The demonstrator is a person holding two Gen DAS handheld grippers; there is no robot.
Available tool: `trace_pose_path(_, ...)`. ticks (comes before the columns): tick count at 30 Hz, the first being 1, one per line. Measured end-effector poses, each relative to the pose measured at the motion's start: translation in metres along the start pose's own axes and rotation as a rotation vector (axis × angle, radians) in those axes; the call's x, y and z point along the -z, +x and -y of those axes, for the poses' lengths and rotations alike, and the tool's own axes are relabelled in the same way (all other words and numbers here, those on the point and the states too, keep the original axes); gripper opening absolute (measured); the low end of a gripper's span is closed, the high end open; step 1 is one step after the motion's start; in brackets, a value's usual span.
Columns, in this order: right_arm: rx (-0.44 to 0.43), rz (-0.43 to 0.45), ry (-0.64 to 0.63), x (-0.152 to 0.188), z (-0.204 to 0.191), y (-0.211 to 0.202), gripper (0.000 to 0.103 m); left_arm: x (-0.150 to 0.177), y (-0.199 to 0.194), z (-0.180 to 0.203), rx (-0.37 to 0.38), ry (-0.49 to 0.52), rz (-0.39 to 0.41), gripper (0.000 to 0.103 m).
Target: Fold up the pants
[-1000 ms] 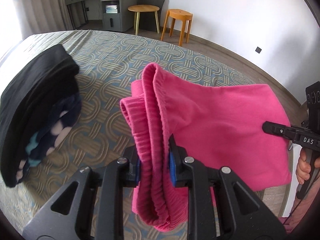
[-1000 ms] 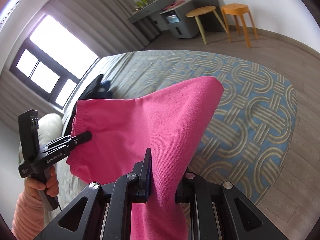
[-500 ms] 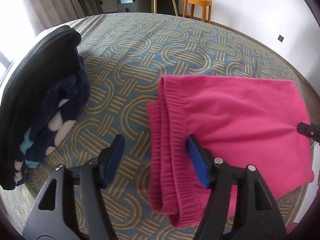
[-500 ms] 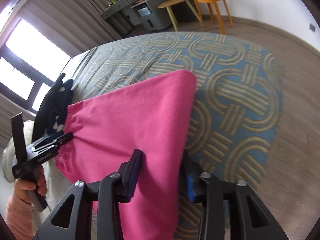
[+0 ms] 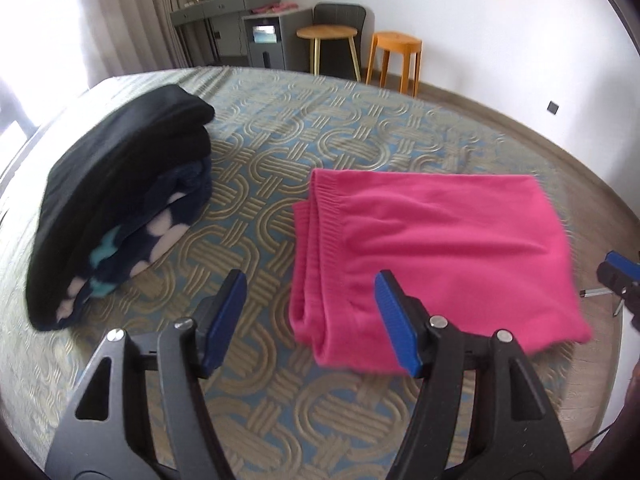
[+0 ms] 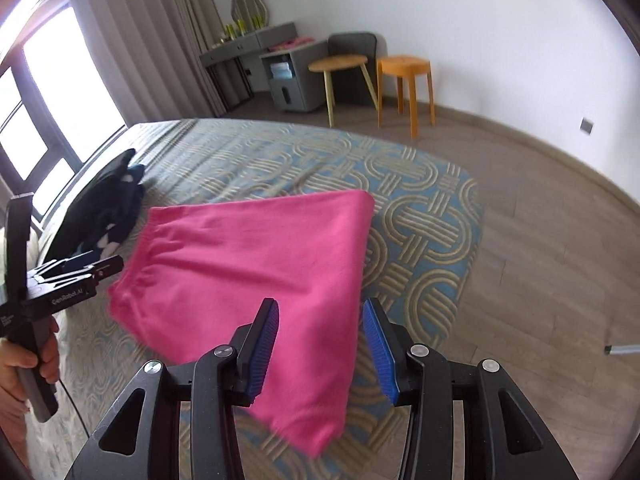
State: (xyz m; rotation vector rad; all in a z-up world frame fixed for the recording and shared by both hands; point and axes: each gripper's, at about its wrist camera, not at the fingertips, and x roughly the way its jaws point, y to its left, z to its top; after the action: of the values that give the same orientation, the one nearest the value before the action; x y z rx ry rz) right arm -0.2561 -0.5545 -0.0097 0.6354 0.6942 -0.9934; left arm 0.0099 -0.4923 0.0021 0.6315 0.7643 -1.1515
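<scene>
Your left gripper (image 5: 310, 320) stands wide open and empty, and your right gripper (image 6: 320, 344) is parted too, holding nothing. The pants (image 5: 432, 256) lie folded on the bed (image 5: 360, 140) just ahead of both sets of fingers, likely laid flat there so the fold keeps.

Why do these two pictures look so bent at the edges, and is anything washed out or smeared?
Left wrist view: fisheye bending curves the bed into a dome; window light at the left edge washes out; the pink pants look slightly smeared. Right wrist view: the same bulge bows the floor; the window glares white; the pants' near corner blurs.
</scene>
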Motion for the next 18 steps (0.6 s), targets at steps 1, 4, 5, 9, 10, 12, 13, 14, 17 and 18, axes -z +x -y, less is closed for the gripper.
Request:
trace_pose_path(1, 0.019, 0.012, -0.011, 0.004, -0.007, -0.005, 0.045, 0.004, -0.009, 0.005, 0.002, 0.001, 0.012, 0.069)
trace_pose_path(4, 0.053, 0.034, -0.049, 0.019, -0.023, -0.025, 0.045, 0.016, -0.04, 0.018, 0.031, 0.025, 0.052, 0.075)
trace_pose_path(5, 0.05, 0.033, -0.052, 0.022, -0.028, -0.029, 0.045, 0.02, -0.051, 0.023, 0.035, 0.036, 0.072, 0.075)
trace_pose_path(9, 0.016, 0.024, -0.056, 0.035, -0.042, -0.056, 0.046, 0.04, -0.094, 0.039, 0.041, 0.064, 0.125, 0.079)
trace_pose_path(10, 0.018, 0.03, -0.058, 0.036, -0.044, -0.062, 0.046, 0.042, -0.1, 0.039, 0.045, 0.062, 0.131, 0.082)
trace_pose_path(12, 0.03, 0.059, -0.058, 0.04, -0.05, -0.08, 0.046, 0.049, -0.119, 0.04, 0.059, 0.053, 0.155, 0.084)
trace_pose_path(13, 0.039, 0.075, -0.059, 0.042, -0.054, -0.088, 0.046, 0.054, -0.129, 0.039, 0.065, 0.045, 0.173, 0.085)
trace_pose_path(14, 0.05, 0.092, -0.059, 0.044, -0.057, -0.097, 0.05, 0.058, -0.136, 0.039, 0.067, 0.04, 0.184, 0.086)
trace_pose_path(17, 0.082, 0.145, -0.053, 0.053, -0.067, -0.122, 0.058, 0.069, -0.154, 0.033, 0.074, 0.009, 0.215, 0.094)
trace_pose_path(18, 0.09, 0.156, -0.055, 0.056, -0.07, -0.128, 0.058, 0.073, -0.16, 0.032, 0.077, -0.004, 0.225, 0.094)
